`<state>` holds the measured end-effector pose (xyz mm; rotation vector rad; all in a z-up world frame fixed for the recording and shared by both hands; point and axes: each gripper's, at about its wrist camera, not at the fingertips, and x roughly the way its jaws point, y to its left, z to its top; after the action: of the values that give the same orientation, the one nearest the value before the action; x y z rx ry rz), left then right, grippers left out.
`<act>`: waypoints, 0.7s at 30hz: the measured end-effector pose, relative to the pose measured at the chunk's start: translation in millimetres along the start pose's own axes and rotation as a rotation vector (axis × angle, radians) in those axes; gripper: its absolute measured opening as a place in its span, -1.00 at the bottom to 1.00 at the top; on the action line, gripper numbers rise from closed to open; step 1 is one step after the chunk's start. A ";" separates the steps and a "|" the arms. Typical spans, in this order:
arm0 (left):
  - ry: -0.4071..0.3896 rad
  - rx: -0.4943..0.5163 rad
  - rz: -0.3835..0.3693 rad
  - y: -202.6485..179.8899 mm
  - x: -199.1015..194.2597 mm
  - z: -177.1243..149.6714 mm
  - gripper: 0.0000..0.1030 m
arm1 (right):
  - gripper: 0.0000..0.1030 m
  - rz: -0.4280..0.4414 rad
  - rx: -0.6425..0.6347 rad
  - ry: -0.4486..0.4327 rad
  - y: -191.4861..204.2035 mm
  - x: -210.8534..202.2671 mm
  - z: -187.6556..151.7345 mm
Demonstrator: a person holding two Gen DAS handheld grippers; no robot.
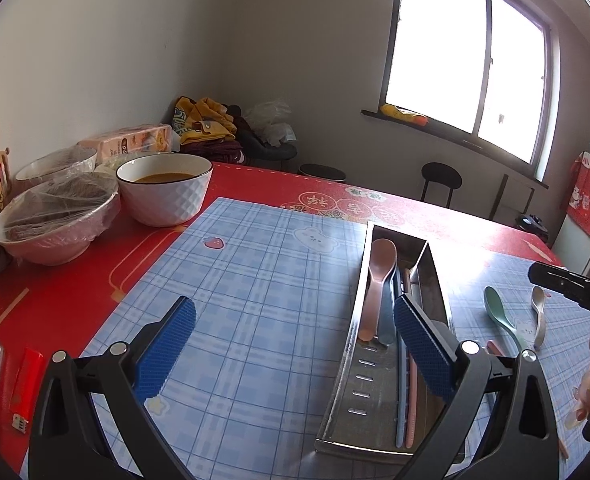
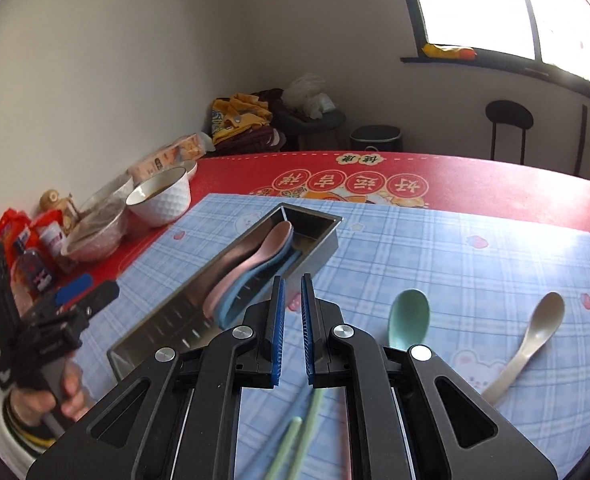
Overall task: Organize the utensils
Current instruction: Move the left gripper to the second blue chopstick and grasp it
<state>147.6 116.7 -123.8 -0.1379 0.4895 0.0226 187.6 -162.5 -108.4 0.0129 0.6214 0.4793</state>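
Right wrist view, right tongs (image 2: pixel 293 280) nearly closed, empty, left tongs (image 1: pixel 295 320) wide apart.

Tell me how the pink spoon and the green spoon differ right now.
The pink plastic spoon lies inside the long metal utensil tray, stacked on a blue spoon; the mint-green plastic spoon lies out on the blue checked mat, beside a beige spoon. Pink is sorted, green is not. Both are the same rounded soup-spoon shape.
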 end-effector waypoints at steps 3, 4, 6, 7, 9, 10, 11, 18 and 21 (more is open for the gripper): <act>-0.017 -0.013 0.008 2.3 -2.4 0.8 0.88 | -0.80 -0.038 -0.092 -0.013 -9.4 -16.9 -15.0; -0.017 -0.037 -0.001 6.1 -3.1 1.3 0.88 | -0.74 -0.044 -0.099 -0.017 -13.9 -21.8 -19.9; 0.000 -0.082 0.005 11.9 -3.8 2.5 0.87 | -0.11 -0.034 -0.071 -0.037 -25.9 -30.1 -27.4; 0.007 -0.095 0.005 12.5 -6.4 2.0 0.81 | 0.08 -0.024 -0.050 -0.056 -32.0 -34.1 -31.3; 0.020 -0.093 0.003 6.8 -15.3 -1.8 0.67 | 0.16 -0.001 -0.025 -0.090 -42.6 -40.3 -37.7; 0.029 -0.081 0.004 0.9 -20.4 -5.1 0.59 | 0.16 0.003 -0.015 -0.096 -46.4 -41.2 -40.9; 0.038 -0.062 0.000 -7.3 -25.9 -8.8 0.53 | 0.16 0.002 -0.003 -0.096 -50.6 -41.3 -43.1; 0.099 0.087 -0.112 -79.3 -61.3 -32.9 0.03 | 0.16 -0.037 0.046 -0.059 -50.3 -42.3 -51.8; 0.145 0.162 -0.168 -110.8 -64.7 -41.6 -0.12 | 0.16 -0.070 0.044 -0.020 -42.8 -36.4 -56.0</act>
<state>77.1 2.0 -115.7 -0.0212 0.6204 -0.1922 148.6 -223.8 -140.4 0.0375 0.6106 0.3974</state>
